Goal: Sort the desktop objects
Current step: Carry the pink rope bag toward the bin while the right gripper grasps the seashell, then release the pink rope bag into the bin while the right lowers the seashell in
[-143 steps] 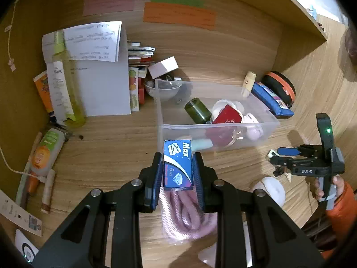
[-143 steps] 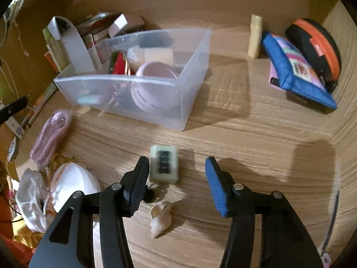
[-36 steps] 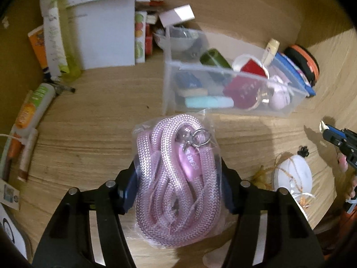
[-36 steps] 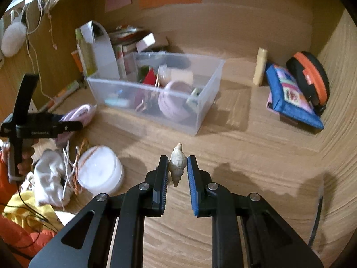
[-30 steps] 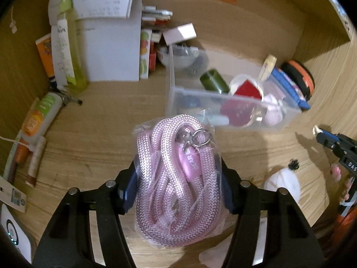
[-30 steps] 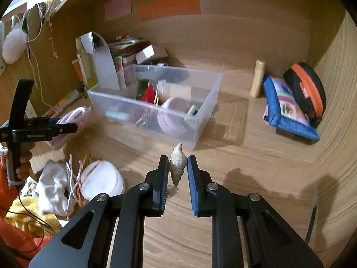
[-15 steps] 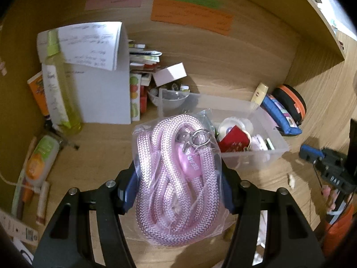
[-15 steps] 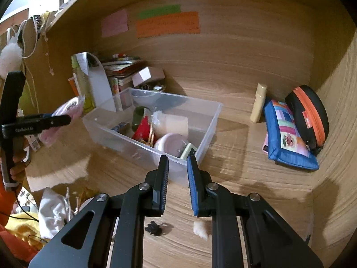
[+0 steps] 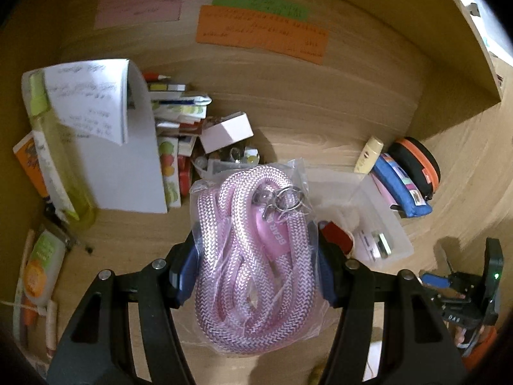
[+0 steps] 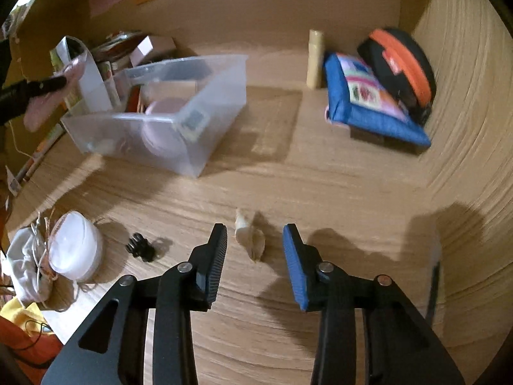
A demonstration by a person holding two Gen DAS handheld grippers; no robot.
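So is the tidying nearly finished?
Partly. The clear bin already holds several things. The left gripper is clamped on the bagged pink rope, above the bin. The right gripper has just been opening over the shell on the desk. The black clip and white case still wait.

Hand-held grippers: two, the left hand-held gripper (image 9: 256,276) and the right hand-held gripper (image 10: 255,250)
Bagged pink ropes (image 9: 253,256): one
Clear bins (image 10: 208,147): one, at 11 o'clock in the right wrist view
Seashells (image 10: 240,226): one
Small black clips (image 10: 141,247): one, at 9 o'clock from the seashell
Wall notes: three, pink (image 9: 141,6), green (image 9: 259,1), orange (image 9: 263,33)
Blue pouches (image 10: 368,109): one
Round black-and-orange cases (image 10: 400,64): one
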